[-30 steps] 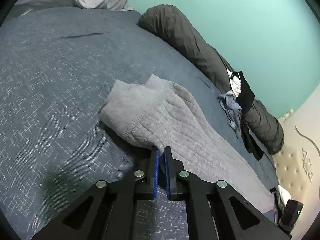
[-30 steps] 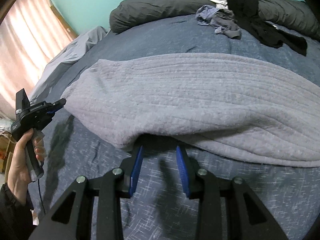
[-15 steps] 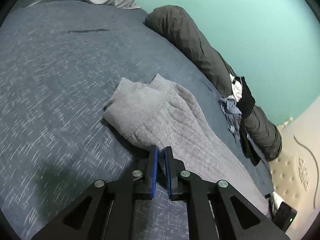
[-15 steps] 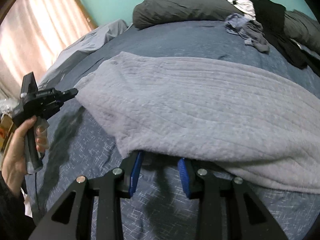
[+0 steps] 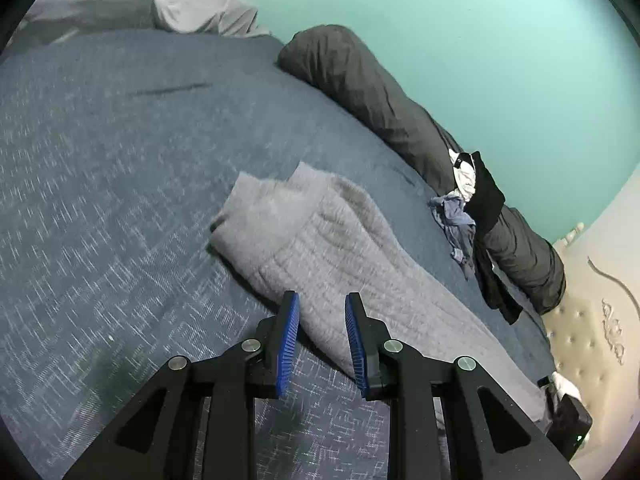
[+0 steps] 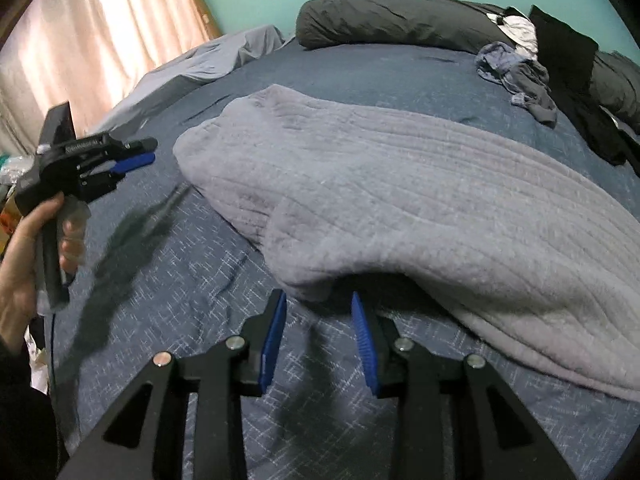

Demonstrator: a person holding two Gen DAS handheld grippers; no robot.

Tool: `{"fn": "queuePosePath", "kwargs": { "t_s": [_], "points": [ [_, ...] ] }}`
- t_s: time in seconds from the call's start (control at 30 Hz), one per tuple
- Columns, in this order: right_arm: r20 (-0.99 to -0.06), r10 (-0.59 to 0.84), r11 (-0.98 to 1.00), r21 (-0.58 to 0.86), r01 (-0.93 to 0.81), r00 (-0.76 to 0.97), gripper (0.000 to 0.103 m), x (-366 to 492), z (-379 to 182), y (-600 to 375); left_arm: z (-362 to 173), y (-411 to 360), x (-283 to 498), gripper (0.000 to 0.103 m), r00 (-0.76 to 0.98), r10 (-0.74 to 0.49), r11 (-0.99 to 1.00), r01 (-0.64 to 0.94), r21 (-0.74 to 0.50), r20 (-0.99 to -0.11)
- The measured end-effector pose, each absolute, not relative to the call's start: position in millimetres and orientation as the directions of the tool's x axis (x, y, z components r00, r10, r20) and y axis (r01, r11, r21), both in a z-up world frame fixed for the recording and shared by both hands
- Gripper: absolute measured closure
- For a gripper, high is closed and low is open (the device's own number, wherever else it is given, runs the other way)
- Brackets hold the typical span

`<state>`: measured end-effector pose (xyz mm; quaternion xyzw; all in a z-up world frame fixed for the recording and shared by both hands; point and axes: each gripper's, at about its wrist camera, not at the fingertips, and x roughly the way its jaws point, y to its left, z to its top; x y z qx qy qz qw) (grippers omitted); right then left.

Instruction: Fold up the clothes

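A bed (image 5: 100, 160) covered in a dark blue flecked sheet fills both views and carries everything else. Along its far edge, against the teal wall (image 5: 460, 60), lies a long rolled dark grey duvet (image 5: 360, 84), and a pale grey sheet (image 6: 208, 60) is bunched at the far corner by the pink curtain (image 6: 92, 32). The grey ribbed garment (image 6: 400, 184) is stretched lengthwise across the middle of the bed, its narrower end doubled over on itself and its near hem lying along the side closest to the cameras. Black clothing (image 6: 568, 68) is draped over the duvet near the far edge, with a crumpled blue-grey garment (image 6: 516, 76) just beside it on the sheet. The right gripper (image 6: 318, 340) sits low at the garment's near hem with its blue pads spread apart, holding nothing, the fabric edge just above and between the tips. The left gripper (image 5: 320, 340) is likewise released, jaws apart either side of the folded end's edge without pinching it; in the right wrist view it hangs off the bed's corner, clear of the cloth, held in the person's hand (image 6: 28, 248).
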<state>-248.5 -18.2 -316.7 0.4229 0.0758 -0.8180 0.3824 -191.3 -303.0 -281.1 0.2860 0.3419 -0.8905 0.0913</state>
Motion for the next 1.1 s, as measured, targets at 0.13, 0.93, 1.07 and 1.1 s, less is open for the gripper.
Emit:
{"fn": "queuePosePath", "kwargs": {
  "t_s": [0.13, 0.93, 1.07, 1.1],
  "points": [
    [-0.741, -0.555, -0.666, 0.125, 0.735, -0.377, 0.067, -250, -317, -40, -277, -307, -186, 0.077, -0.822, 0.019, -0.754, 0.363, -0.548, -0.570],
    [-0.772, -0.538, -0.683, 0.164, 0.712, -0.339, 0.083, -255, -327, -33, -276, -312, -174, 0.076, -0.818, 0.026, -0.747, 0.367, -0.555, -0.575],
    [-0.779, -0.542, -0.657, 0.160, 0.736, -0.315, 0.095, -247, -330, -44, -277, -310, -176, 0.076, -0.814, 0.032, -0.748, 0.366, -0.554, -0.580],
    [-0.779, -0.541, -0.662, 0.162, 0.732, -0.317, 0.096, -245, -330, -44, -277, -310, -177, 0.076, -0.811, 0.031, -0.752, 0.366, -0.549, -0.584]
  ]
}}
